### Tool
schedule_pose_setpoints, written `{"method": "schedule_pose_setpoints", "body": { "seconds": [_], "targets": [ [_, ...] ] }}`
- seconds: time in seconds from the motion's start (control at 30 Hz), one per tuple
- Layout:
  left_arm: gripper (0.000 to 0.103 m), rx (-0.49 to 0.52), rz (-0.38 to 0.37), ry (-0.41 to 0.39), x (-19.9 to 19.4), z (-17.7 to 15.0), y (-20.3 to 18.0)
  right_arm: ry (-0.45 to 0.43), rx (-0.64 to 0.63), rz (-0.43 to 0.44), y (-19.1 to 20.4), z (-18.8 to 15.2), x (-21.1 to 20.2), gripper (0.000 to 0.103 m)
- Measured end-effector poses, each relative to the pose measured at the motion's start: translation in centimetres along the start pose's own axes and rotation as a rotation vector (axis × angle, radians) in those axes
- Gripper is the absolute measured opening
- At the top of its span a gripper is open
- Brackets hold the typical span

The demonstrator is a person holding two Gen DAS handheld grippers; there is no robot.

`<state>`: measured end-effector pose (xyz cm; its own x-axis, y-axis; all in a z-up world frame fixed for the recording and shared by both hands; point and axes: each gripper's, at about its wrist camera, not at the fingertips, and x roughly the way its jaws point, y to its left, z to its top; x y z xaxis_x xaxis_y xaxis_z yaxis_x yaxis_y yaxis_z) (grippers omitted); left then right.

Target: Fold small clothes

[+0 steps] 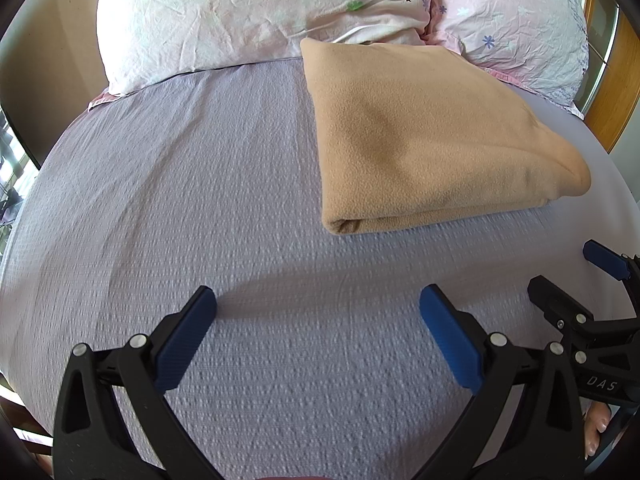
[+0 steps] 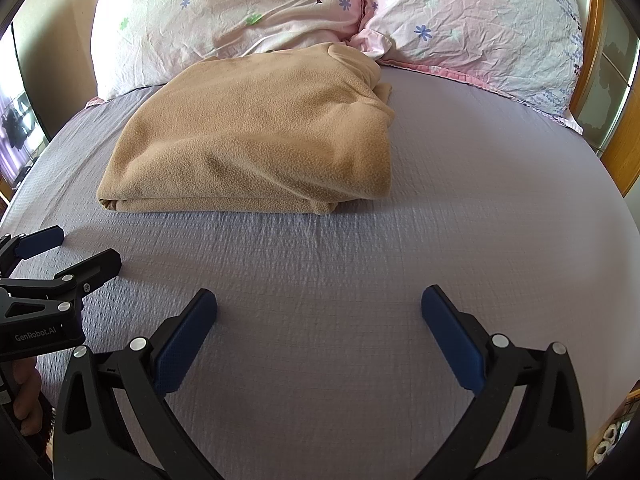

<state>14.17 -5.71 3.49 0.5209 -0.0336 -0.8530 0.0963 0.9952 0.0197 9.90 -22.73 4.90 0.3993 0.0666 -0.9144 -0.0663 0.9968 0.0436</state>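
Both empty with jaws apart, left gripper [image 1: 318, 304] beside right gripper [image 2: 319, 304], low over the bed [image 2: 460, 184], fleece [image 2: 260, 136] ahead, seemingly folded, needing no hold.

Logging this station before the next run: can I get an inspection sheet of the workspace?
Surface: lilac textured bedsheet, mostly smooth.
Job's things: tan fleece garment, folded into a stack, lying near the pillows.
Clutter: nothing seen.
Grippers: left gripper open, holding nothing; right gripper open, holding nothing; both hover over bare sheet.
Cables: nothing seen.
Surroundings: two floral pillows at the head, wooden bed frame on the right.
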Motion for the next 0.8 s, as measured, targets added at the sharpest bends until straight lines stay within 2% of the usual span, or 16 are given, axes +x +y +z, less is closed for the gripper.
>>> {"method": "schedule_pose_setpoints", "body": {
  "seconds": [0.8],
  "targets": [
    [0.101, 0.000, 0.001, -0.003, -0.11, 0.01, 0.07, 0.000, -0.003, 0.002, -0.05, 0.06, 0.03, 0.102]
  ]
}}
